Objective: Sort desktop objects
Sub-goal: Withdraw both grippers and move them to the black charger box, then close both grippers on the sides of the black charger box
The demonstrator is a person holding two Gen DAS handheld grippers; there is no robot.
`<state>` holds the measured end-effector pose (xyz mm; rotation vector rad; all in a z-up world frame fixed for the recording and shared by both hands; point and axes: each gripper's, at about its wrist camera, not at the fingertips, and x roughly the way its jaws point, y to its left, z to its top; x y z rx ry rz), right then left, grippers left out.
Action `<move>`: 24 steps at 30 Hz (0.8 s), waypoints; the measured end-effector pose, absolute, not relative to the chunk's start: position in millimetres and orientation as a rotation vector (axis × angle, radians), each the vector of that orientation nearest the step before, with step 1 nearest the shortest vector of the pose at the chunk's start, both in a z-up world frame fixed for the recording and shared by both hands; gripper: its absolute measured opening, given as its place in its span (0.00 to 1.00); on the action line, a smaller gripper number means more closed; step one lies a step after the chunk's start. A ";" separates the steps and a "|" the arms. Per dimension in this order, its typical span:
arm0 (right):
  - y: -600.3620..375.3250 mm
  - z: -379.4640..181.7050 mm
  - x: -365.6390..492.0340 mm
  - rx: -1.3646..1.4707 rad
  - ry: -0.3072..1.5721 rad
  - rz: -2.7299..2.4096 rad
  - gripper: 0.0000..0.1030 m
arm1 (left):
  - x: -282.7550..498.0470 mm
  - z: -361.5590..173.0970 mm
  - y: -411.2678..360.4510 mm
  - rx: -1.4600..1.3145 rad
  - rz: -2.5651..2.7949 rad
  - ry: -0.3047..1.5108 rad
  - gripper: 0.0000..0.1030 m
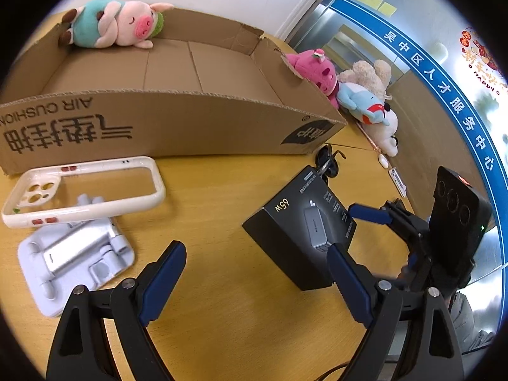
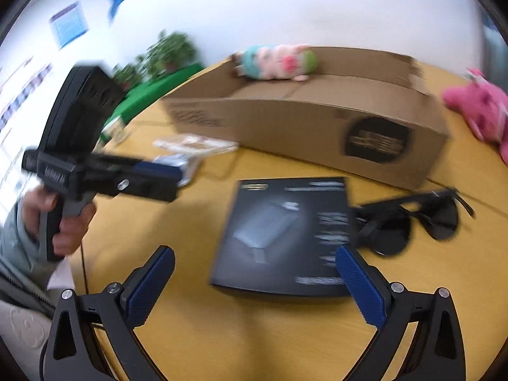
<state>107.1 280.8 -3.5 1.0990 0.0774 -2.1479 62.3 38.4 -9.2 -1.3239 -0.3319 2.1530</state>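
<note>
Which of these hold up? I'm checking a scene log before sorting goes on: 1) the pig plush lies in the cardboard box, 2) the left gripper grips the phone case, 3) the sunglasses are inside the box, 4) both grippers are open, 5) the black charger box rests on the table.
1) True: the pig plush lies in the cardboard box, at its far wall.
2) False: the left gripper is open and holds nothing; the phone case lies on the table.
3) False: the sunglasses lie on the table outside the box.
4) True: the right gripper is open too.
5) True: the black charger box rests there.
</note>
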 end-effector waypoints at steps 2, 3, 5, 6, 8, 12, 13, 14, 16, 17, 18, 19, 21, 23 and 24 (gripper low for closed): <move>289.7 -8.4 103.3 1.128 0.072 -2.163 1.00 | 59.9 -12.0 43.9 -1.328 2.132 -0.338 0.88; 289.8 -12.4 97.1 1.151 0.053 -2.139 1.00 | 59.1 -14.2 47.1 -1.334 2.118 -0.335 0.88; 283.1 -20.5 94.2 1.189 0.032 -2.074 1.00 | 59.0 -17.5 53.1 -1.349 2.096 -0.308 0.88; 277.3 -21.3 97.3 1.183 0.047 -2.040 1.00 | 59.5 -19.2 54.3 -1.357 2.090 -0.299 0.88; 265.4 -15.5 108.8 1.116 0.086 -1.992 1.00 | 59.0 -23.8 52.8 -1.377 2.073 -0.321 0.88; 263.6 -15.9 106.9 1.076 0.079 -2.050 1.00 | 53.6 -33.5 53.4 -1.376 2.051 -0.372 0.85; 264.6 -22.2 101.2 1.105 0.050 -2.039 1.00 | 49.8 -37.2 55.6 -1.391 2.040 -0.389 0.78; 265.6 -27.2 98.1 1.132 0.021 -2.017 1.00 | 47.6 -39.9 57.6 -1.404 2.030 -0.397 0.68; 260.0 -35.5 91.4 1.178 -0.004 -1.975 1.00 | 45.5 -43.3 60.2 -1.406 2.034 -0.400 0.67; 253.4 -36.6 91.2 1.191 0.032 -1.977 1.00 | 45.7 -42.7 59.4 -1.397 2.051 -0.402 0.67; 249.0 -36.4 92.6 1.190 0.056 -1.976 1.00 | 46.5 -42.8 58.8 -1.393 2.060 -0.403 0.67; 247.5 -35.8 94.8 1.189 0.065 -1.965 1.00 | 47.4 -42.9 56.9 -1.394 2.063 -0.409 0.67; 247.3 -35.9 95.4 1.190 0.038 -1.927 1.00 | 50.6 -42.5 52.8 -1.398 2.065 -0.417 0.67; 244.9 -34.8 99.8 1.187 0.032 -1.893 1.00 | 56.7 -41.2 48.0 -1.404 2.062 -0.412 0.67; 241.8 -33.5 103.9 1.183 0.063 -1.880 1.00 | 59.6 -41.0 45.4 -1.407 2.053 -0.413 0.66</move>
